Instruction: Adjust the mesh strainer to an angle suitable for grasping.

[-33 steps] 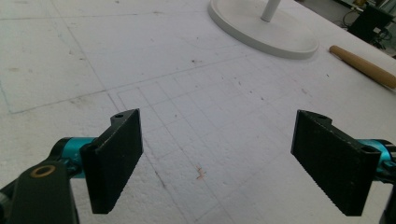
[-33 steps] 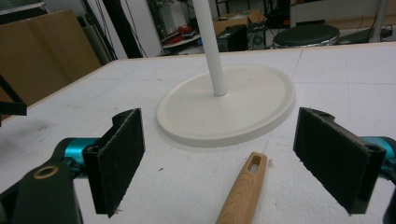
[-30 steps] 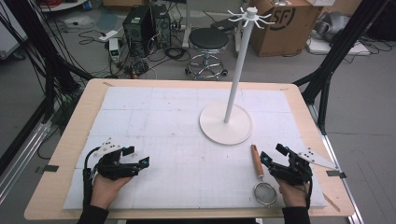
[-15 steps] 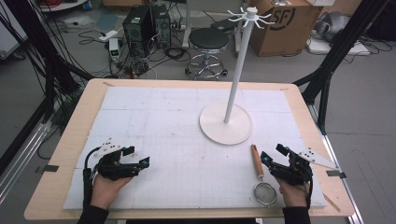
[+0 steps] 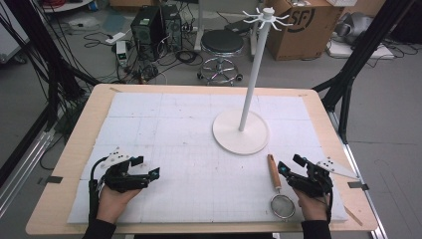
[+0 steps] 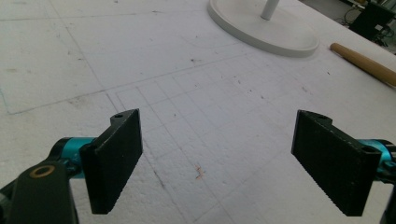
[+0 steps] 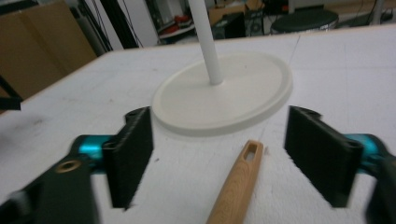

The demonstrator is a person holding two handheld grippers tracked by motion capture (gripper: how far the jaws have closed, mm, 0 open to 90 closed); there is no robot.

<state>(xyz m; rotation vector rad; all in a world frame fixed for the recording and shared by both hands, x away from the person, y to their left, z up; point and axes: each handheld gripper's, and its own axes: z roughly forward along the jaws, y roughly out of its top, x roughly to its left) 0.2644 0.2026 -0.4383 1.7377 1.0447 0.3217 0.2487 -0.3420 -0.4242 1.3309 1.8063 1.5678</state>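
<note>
1. Left gripper (image 5: 149,175) at 8 o'clock on the white mat (image 5: 189,149), jaws spread wide, nothing between them.
2. Right gripper (image 5: 288,167) at 4 o'clock, jaws likewise wide apart, gripping nothing.
3. Wooden-handled strainer (image 5: 276,186) flat on the mat just beside the right gripper, mesh bowl toward 6 o'clock, handle toward 12.
4. White hook stand (image 5: 241,132) upright at 1 o'clock of the mat's middle.

High view: fixed overhead, facing forward and down across the whole bench (image 5: 74,149). Each gripper view sits low and close, looking along its own tongs. All three share the white stand (image 5: 241,130) (image 6: 266,28) (image 7: 219,93) and wooden handle (image 5: 272,170) (image 6: 369,65) (image 7: 238,182).
</note>
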